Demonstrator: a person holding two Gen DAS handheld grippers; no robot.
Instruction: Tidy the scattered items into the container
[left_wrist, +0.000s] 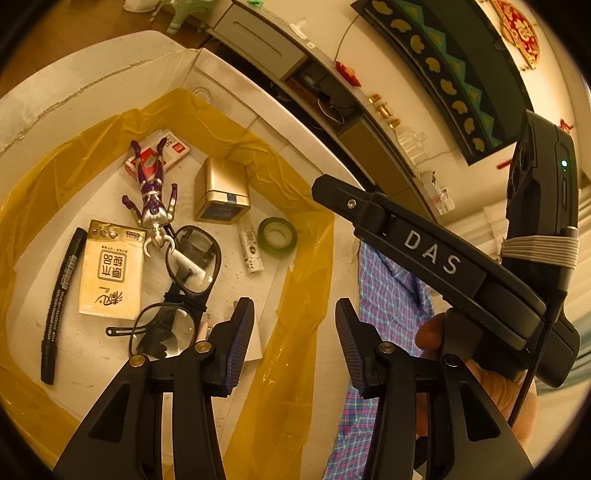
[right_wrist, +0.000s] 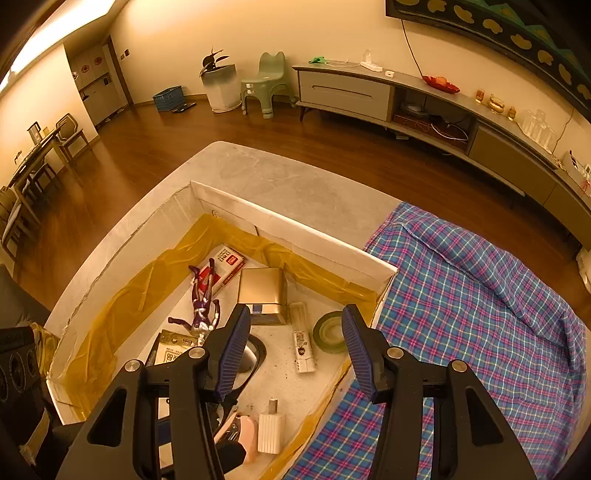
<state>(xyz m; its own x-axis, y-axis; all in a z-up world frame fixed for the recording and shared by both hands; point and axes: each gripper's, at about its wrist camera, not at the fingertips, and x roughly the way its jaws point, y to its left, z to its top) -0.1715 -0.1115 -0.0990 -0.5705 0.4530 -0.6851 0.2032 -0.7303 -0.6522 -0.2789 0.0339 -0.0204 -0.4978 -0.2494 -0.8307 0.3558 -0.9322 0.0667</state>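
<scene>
A white box (left_wrist: 92, 74) (right_wrist: 295, 225) lined with yellow tape holds the tidied items: a purple and silver figure (left_wrist: 151, 192) (right_wrist: 203, 306), a gold cube box (left_wrist: 221, 192) (right_wrist: 263, 291), a tape roll (left_wrist: 277, 234) (right_wrist: 328, 332), black glasses (left_wrist: 184, 280), a black marker (left_wrist: 59, 302), a tissue packet (left_wrist: 110, 269), a red and white pack (left_wrist: 173, 147) (right_wrist: 225, 266) and a white charger (right_wrist: 271, 432). My left gripper (left_wrist: 295, 343) is open and empty above the box's right wall. My right gripper (right_wrist: 295, 350) is open and empty over the box's near right part.
A blue plaid cloth (right_wrist: 461, 314) (left_wrist: 388, 295) lies right of the box on the pale table (right_wrist: 277, 173). The other hand-held gripper body (left_wrist: 443, 266) crosses the left wrist view. A long TV cabinet (right_wrist: 424, 107) and a green stool (right_wrist: 266, 85) stand beyond on the wood floor.
</scene>
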